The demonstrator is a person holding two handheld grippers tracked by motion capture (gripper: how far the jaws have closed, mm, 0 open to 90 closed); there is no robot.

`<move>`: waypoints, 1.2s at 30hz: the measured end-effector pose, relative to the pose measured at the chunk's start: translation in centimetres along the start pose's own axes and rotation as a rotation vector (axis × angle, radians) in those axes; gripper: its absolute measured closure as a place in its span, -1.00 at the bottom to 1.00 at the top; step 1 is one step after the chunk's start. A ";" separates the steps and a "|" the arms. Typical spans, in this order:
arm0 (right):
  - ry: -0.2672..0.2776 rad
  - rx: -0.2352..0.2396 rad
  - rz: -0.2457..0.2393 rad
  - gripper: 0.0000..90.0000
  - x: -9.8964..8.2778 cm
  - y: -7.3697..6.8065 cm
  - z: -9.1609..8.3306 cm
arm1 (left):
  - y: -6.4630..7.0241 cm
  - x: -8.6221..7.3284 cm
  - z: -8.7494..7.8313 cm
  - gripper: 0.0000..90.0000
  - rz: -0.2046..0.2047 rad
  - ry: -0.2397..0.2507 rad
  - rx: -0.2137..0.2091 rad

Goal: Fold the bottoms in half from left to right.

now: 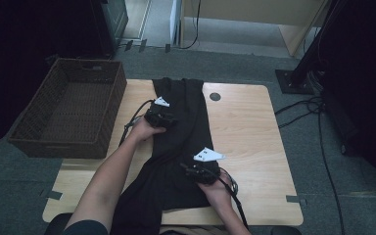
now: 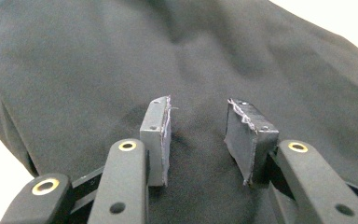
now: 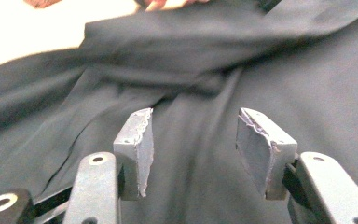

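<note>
Left jaws: parted, a clear gap between the pads point(image 2: 156, 140); black cloth lies under and beyond them, none of it pinched.
Right jaws: parted a little wider, worn grey pads point(image 3: 263, 151) with ragged edges; cloth below them, nothing clamped.
Left gripper point(image 1: 169, 119): lies low over the garment's left side, near the middle of the table, jaws pointing right across the cloth; a grey three-cornered plate on top.
Right gripper point(image 1: 188, 169): rests on the garment toward the near edge of the table, jaws pointing left and away.
Left hand point(image 1: 144, 129): wraps the gripper from behind, the bare forearm running in diagonally from the near left corner.
Right hand point(image 1: 219, 190): holds its gripper from the near side, wrist close to the near edge, black cable trailing off beside it.
Black garment point(image 1: 186, 107): smooth, matte woven fabric, long in shape, laid from the far edge down the table's middle to the near edge and over it, with soft folds and a raised ridge of cloth.
Table point(image 1: 247, 127): pale wood-grain top with rounded corners and a round dark cable hole near the far edge.
Wicker basket point(image 1: 29, 125): dark brown, rectangular, woven, at the table's far left corner.
</note>
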State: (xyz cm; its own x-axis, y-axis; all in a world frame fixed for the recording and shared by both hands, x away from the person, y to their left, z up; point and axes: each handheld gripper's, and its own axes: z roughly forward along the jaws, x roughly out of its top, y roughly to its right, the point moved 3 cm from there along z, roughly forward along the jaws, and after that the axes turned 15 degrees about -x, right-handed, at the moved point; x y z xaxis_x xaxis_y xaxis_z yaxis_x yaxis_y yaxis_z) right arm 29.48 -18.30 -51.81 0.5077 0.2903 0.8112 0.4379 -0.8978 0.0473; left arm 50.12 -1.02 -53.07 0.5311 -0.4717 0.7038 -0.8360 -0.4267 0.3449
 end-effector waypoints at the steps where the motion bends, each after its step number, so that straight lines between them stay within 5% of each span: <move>1: 0.003 -0.002 0.014 0.02 0.5 0.3 0.2 | 0.0 0.0 0.0 0.35 -0.005 0.002 -0.001; 6: 0.009 -0.002 0.032 -0.02 2.8 0.8 1.9 | 0.4 0.1 0.1 0.33 0.033 -0.037 0.032; 9: 0.018 -0.002 0.018 -0.04 3.9 0.4 2.8 | 0.3 0.1 -0.1 0.32 0.019 -0.039 0.028; 12: -0.001 0.012 0.024 -0.09 4.4 -0.2 4.4 | 0.3 0.0 -0.3 0.32 0.005 -0.034 0.020; 15: -0.035 0.025 0.035 -0.08 4.3 -0.8 6.1 | 0.4 -0.3 -0.6 0.32 0.038 -0.039 0.035; 17: -0.056 0.029 0.039 0.07 4.0 -1.1 7.1 | 0.4 -0.6 -0.8 0.32 0.042 -0.029 0.040; 21: -0.085 0.056 0.038 0.88 3.7 -1.5 8.0 | 0.3 -1.2 -1.2 0.31 0.049 -0.004 0.039; 27: -0.084 0.064 -0.027 1.00 4.8 -1.0 6.6 | 0.1 -1.3 -1.5 0.31 0.056 -0.012 0.055; 36: -0.011 0.046 0.001 1.00 6.7 2.0 3.2 | 0.2 -1.2 -1.4 0.31 0.058 -0.023 0.051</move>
State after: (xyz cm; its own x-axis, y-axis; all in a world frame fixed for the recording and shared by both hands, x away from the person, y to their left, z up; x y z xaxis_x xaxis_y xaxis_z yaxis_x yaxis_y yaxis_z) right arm 36.16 -17.11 -48.13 0.5162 0.2929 0.8049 0.4707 -0.8821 0.0191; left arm 49.09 0.51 -52.98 0.4856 -0.5142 0.7069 -0.8576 -0.4369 0.2714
